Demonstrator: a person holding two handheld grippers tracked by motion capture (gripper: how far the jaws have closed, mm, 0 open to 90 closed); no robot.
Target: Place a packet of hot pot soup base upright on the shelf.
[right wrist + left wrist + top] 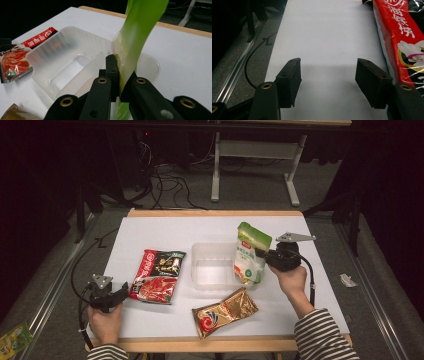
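Tongs on the right (120,75) are clamped flat on the edge of a green and white pouch (251,254), their jaws pressed together with only the thin packet between them. In the high view the pouch stands upright, its lower end inside the right part of a clear plastic tray (210,266) at the middle of the white worktop (320,285), and the right hand (290,279) holds the tool just beside the tray's right wall. The right gripper view shows the pouch rising from the jaws over the tray's rim. The left tongs (328,75) rest near the worktop's left front edge, jaws wide apart with nothing between them. A red and black sachet (157,276) lies just to their right. A gold and red packet (224,312) lies in front of the tray.
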